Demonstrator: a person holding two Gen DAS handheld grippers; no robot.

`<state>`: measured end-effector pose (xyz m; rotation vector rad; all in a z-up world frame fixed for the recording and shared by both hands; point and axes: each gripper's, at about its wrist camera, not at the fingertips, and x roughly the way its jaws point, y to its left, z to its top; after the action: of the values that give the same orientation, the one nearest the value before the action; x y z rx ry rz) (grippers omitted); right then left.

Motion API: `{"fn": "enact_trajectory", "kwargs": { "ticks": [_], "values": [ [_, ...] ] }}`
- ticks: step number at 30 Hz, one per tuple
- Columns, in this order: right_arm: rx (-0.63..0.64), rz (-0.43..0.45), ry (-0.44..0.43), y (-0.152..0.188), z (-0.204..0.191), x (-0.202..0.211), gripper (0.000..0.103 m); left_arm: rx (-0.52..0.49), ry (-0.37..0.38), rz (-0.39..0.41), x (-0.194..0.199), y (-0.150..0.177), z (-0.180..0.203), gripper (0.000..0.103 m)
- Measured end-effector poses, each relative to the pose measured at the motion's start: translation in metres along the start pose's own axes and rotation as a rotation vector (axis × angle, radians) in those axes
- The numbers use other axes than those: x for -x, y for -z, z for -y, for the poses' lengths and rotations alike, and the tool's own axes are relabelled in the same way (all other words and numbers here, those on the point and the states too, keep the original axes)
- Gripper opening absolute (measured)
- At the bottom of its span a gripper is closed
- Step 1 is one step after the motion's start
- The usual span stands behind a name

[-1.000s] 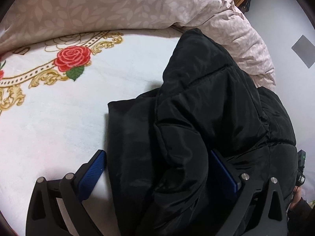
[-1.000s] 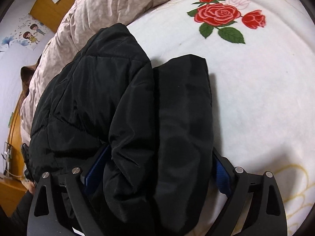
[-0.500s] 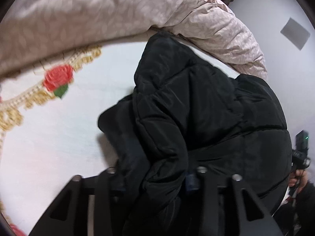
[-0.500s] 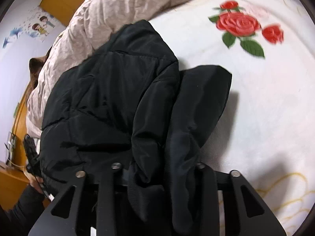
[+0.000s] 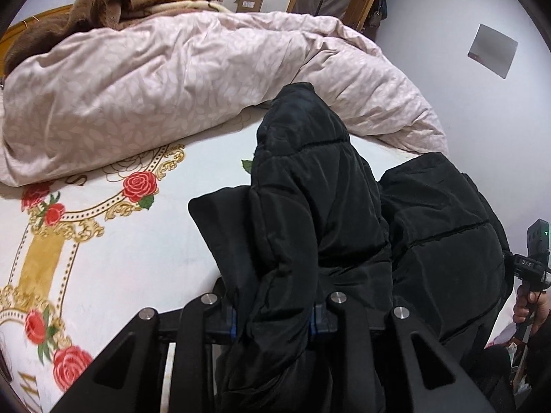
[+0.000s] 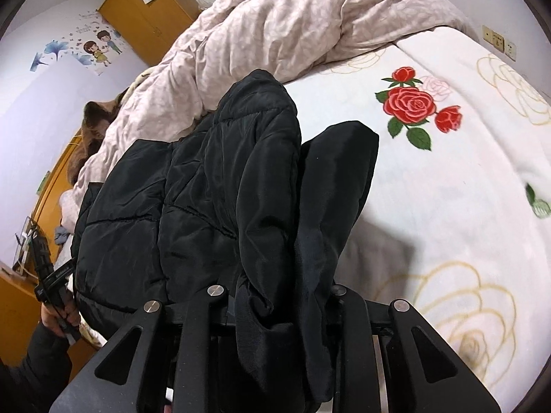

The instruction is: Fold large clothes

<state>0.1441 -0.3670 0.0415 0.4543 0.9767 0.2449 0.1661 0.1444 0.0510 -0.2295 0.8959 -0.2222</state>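
A black puffer jacket [image 5: 320,206] lies bunched on the white rose-print bed cover [image 5: 137,254]. It also shows in the right wrist view [image 6: 213,186]. My left gripper [image 5: 273,316] is shut on a thick fold of the jacket and holds that edge raised off the bed. My right gripper [image 6: 282,299] is shut on another fold of the same jacket [image 6: 327,206], with a flat black flap hanging on its right side. Each gripper's pads are hidden by the cloth.
A rumpled pink duvet [image 5: 172,79] lies along the far side of the bed, also in the right wrist view [image 6: 292,27]. A brown blanket [image 5: 103,3] is behind it. Wooden wardrobes [image 6: 148,13] stand by the wall. The other handle [image 5: 537,254] shows at the right edge.
Both grippers have closed from wide open onto folds of the jacket. They have lifted and pulled back, so more of the duvet and room is in view.
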Motion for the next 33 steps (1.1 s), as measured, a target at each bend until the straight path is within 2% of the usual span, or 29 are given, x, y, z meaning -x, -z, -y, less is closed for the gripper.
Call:
{"fn": "enact_trajectory", "kwargs": {
  "ticks": [5, 13, 21, 26, 30, 32, 33],
  "values": [
    [0.003, 0.029, -0.004, 0.008, 0.002, 0.028, 0.025, -0.001, 0.009, 0.007, 0.018, 0.002, 0.015, 0.028],
    [-0.01, 0.092, 0.034, -0.012, 0.027, 0.056, 0.025, -0.025, 0.053, 0.034, 0.003, -0.024, 0.054, 0.028],
    [-0.049, 0.139, 0.112, -0.056, 0.081, 0.064, 0.025, -0.065, 0.113, 0.022, -0.061, -0.061, 0.112, 0.029],
    [-0.078, 0.153, 0.152, -0.08, 0.121, 0.051, 0.026, -0.068, 0.136, 0.0, -0.111, -0.071, 0.134, 0.029],
    [-0.103, 0.129, 0.17, -0.089, 0.146, 0.024, 0.027, -0.058, 0.118, -0.034, -0.155, -0.071, 0.141, 0.029],
    [-0.125, 0.102, 0.188, -0.091, 0.162, 0.005, 0.031, -0.062, 0.073, -0.054, -0.176, -0.065, 0.139, 0.033],
    [-0.142, 0.092, 0.195, -0.089, 0.17, -0.003, 0.036, -0.055, 0.052, -0.07, -0.186, -0.059, 0.136, 0.035]
  ]
}}
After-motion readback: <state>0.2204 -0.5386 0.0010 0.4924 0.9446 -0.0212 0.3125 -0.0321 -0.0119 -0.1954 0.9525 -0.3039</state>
